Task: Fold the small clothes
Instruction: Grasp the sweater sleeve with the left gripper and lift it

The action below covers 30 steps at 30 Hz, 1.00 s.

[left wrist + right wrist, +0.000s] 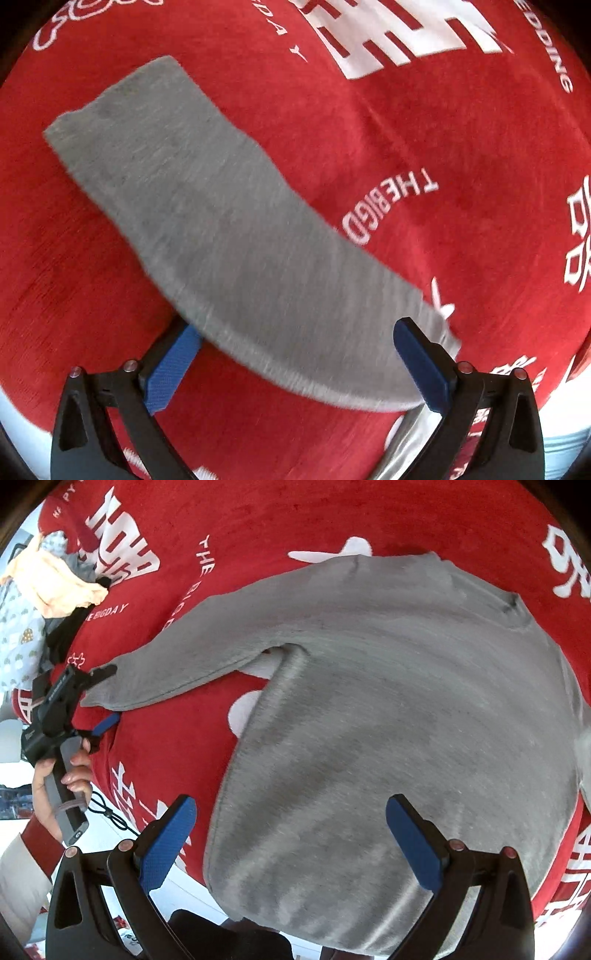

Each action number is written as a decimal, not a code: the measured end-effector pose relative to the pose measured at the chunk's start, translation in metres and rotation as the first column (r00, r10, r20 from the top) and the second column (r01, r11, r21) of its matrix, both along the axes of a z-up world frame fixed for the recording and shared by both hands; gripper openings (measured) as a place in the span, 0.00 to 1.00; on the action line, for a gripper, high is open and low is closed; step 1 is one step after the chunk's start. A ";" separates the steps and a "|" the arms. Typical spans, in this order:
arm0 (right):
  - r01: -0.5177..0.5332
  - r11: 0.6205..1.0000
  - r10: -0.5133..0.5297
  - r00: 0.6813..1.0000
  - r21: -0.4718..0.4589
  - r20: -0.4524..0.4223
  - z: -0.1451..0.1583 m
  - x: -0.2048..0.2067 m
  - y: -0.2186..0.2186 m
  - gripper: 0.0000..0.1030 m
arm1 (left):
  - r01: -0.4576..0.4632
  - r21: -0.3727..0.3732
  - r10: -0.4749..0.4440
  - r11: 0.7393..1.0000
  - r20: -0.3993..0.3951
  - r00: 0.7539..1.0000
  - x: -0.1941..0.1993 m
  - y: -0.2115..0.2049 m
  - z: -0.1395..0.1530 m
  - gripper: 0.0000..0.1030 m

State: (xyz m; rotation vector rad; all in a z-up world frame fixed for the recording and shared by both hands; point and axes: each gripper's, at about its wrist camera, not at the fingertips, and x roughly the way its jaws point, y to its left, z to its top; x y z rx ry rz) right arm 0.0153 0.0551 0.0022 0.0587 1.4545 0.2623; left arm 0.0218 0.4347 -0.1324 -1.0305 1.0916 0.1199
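From the left wrist, the left gripper (295, 334) stands wide open around the cuff end of the grey sweater (207, 206) sleeve, gripping nothing; the red cloth (461, 147) beneath reads "THEBIGD". From the right wrist, the right gripper (290, 806) gapes open over the sweater's body, spread flat on cloth printed "THE BIGDAY", with a clothes pile (44, 590) far left.

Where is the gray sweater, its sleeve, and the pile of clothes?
sweater (406, 720), right wrist view, middle of the body
sleeve (207, 221), left wrist view, mid-length
pile (48, 587), right wrist view, cream garment on top
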 end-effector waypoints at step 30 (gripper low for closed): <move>0.377 0.924 -0.381 0.923 0.069 0.052 0.031 -0.018 -0.199 1.00 | 0.512 0.284 -0.585 0.811 0.405 0.702 0.148 -0.348 0.215 0.09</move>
